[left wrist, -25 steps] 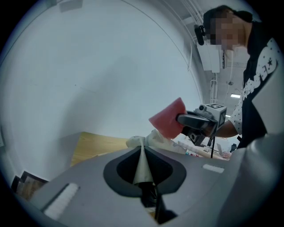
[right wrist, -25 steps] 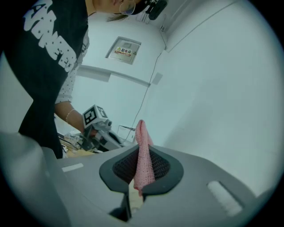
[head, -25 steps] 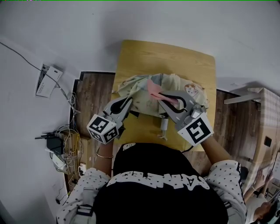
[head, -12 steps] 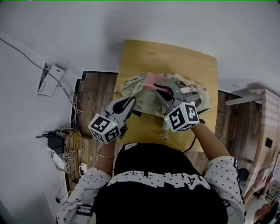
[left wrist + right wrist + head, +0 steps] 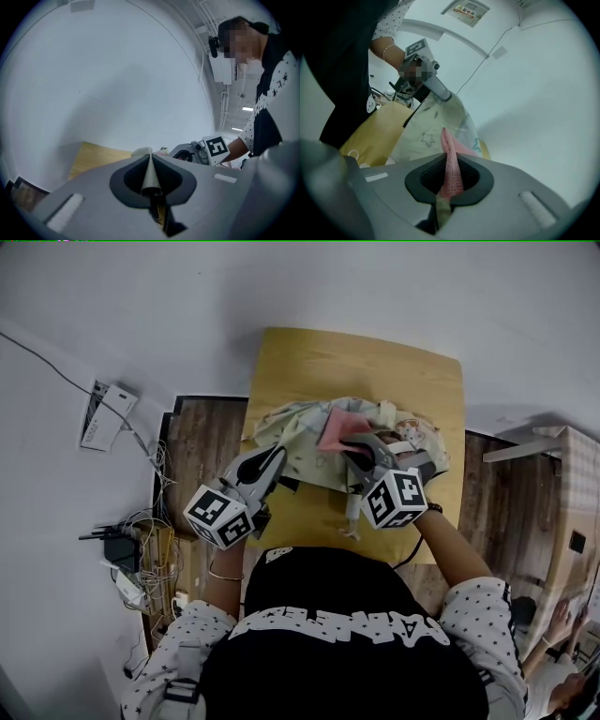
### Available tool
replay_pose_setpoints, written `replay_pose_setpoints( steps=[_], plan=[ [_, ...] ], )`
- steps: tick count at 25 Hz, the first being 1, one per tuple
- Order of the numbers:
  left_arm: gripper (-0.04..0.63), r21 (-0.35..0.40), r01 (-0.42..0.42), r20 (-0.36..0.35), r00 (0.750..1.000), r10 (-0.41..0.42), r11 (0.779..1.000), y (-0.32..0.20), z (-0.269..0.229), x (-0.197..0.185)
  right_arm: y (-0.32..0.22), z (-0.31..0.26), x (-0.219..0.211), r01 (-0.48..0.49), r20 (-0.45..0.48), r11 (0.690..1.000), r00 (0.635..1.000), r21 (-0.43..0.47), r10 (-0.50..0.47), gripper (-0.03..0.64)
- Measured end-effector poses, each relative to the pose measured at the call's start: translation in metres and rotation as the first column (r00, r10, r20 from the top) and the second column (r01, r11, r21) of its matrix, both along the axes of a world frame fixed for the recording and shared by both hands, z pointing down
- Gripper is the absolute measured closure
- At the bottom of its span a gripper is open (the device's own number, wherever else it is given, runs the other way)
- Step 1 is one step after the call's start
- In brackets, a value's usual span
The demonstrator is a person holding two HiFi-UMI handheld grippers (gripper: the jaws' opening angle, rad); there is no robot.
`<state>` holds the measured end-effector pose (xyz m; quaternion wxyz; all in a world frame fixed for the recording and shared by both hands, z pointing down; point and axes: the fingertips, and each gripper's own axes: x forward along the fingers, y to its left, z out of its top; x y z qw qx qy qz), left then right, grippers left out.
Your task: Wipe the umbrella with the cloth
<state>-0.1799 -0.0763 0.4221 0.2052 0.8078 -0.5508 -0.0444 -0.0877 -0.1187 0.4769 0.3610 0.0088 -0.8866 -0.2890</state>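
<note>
Left claw (image 5: 277, 455) pinches umbrella (image 5: 298, 435) edge; right claw (image 5: 351, 445) grips pink cloth (image 5: 336, 428) atop it

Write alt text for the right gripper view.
The right gripper is shut on a pink cloth, held over a pale patterned umbrella on a wooden table. Beyond, the left gripper pinches the umbrella's far edge.

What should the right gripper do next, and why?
Probably drag the pink cloth across the umbrella canopy: the right gripper is clamped on the cloth, low over the fabric, while the left gripper grips the umbrella's edge, steadying it.
</note>
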Motion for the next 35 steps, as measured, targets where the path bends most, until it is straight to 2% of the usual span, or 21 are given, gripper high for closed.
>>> replay_pose_setpoints(
  steps=[15,22,25,29,35],
  plan=[
    [0.586,0.038,-0.058,-0.012,0.998,0.059,0.998,-0.009,-0.025,0.032,0.03,0.022,0.028,0.027,-0.026,0.996,0.999,-0.08,-0.029,0.583],
    [0.588,0.047,-0.116,-0.02,0.993,0.117,0.992,-0.019,-0.035,0.062,0.046,0.032,0.05,0.02,-0.026,0.986,0.999,-0.163,-0.025,0.583],
    [0.586,0.044,-0.152,-0.013,0.988,0.153,0.987,-0.026,-0.035,0.079,0.041,0.02,0.059,-0.02,0.031,0.978,0.999,-0.209,0.027,0.583],
    [0.586,0.05,-0.227,0.033,0.974,0.226,0.973,-0.035,-0.03,0.11,0.022,-0.007,0.075,-0.123,0.149,0.947,0.974,-0.297,0.173,0.583],
    [0.586,-0.007,-0.32,0.078,0.944,0.32,0.947,-0.051,-0.007,0.158,-0.014,-0.038,0.103,-0.243,0.248,0.923,0.914,-0.297,0.32,0.583]
  ],
)
